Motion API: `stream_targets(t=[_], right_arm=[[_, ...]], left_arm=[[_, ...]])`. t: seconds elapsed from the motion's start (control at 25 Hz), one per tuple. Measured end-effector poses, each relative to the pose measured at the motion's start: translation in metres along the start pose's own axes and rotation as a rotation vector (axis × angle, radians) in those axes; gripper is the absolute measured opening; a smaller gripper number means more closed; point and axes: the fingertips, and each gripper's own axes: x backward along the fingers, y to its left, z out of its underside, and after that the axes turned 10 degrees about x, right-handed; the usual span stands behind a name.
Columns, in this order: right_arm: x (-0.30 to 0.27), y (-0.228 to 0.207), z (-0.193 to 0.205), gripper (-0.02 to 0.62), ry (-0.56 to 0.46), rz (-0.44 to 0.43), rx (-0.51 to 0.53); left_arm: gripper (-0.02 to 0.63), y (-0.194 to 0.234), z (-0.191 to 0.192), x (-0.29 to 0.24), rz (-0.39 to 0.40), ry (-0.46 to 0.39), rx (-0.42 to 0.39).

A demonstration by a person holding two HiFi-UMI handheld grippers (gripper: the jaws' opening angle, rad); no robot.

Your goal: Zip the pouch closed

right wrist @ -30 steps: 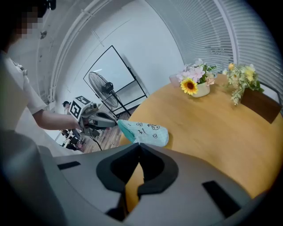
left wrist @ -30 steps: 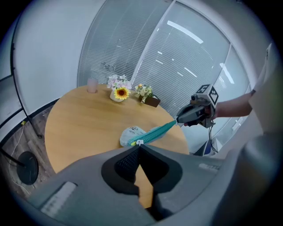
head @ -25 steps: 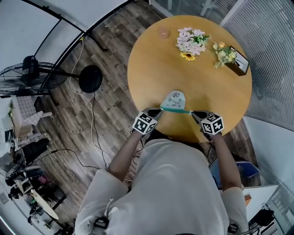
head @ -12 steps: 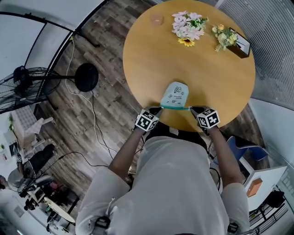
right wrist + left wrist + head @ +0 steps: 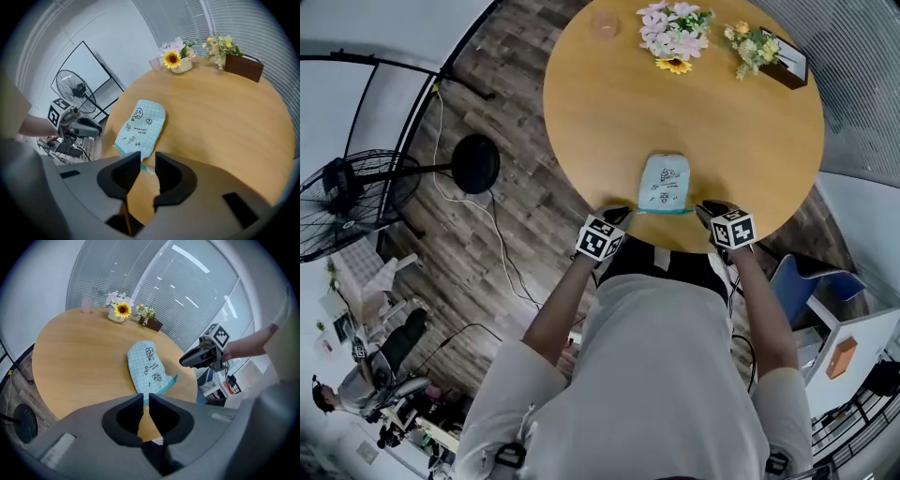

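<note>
A light blue checked pouch point(image 5: 664, 181) with a teal zipper edge lies flat on the round wooden table point(image 5: 741, 141), close to the near rim. My left gripper point(image 5: 621, 216) is at the pouch's near left corner. In the left gripper view its jaws point(image 5: 146, 399) stand almost together on that corner of the pouch point(image 5: 146, 366). My right gripper point(image 5: 705, 212) is at the near right corner. Its jaws point(image 5: 147, 159) are opening. The teal end of the pouch point(image 5: 141, 125) lies in the gap, and the pads do not press on it.
At the table's far side stand a pot of flowers point(image 5: 673, 33), a brown box with flowers point(image 5: 764, 47) and a pink cup point(image 5: 605, 23). A fan point(image 5: 356, 187) and a round black stand base point(image 5: 476, 161) are on the wooden floor at left.
The pouch, held stretched between both grippers, has come down flat onto the table. Both grippers sank with it, and the right jaws have parted.
</note>
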Motion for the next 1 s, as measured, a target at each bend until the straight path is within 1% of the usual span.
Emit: stream_targets(t=[0.08,0.32,0.56,0.68,0.88,1.0], right_arm=[[0.005,0.000,-0.003,0.109,-0.024,0.018,-0.010],[0.035,0.009,-0.017,0.110,-0.122,0.066,-0.009],[0.081,0.026,-0.026,0.103,-0.188,0.125,0.071],[0.108,0.036,-0.027,0.089,-0.232,0.161,0.106],[0.154,0.054,-0.027,0.057,-0.329,0.216,0.178],[0.182,0.067,-0.021,0.041,-0.380,0.231,0.205]], left_arm=[[0.025,-0.001,-0.001,0.004,0.006,-0.008,-0.008],[0.034,-0.012,-0.017,0.021,0.013,-0.070,-0.031],[0.035,-0.043,-0.035,0.053,-0.004,-0.171,-0.040],[0.034,-0.060,-0.036,0.069,-0.032,-0.210,-0.022],[0.035,-0.088,-0.032,0.088,-0.085,-0.249,0.048],[0.034,-0.114,-0.032,0.104,-0.092,-0.296,0.049]])
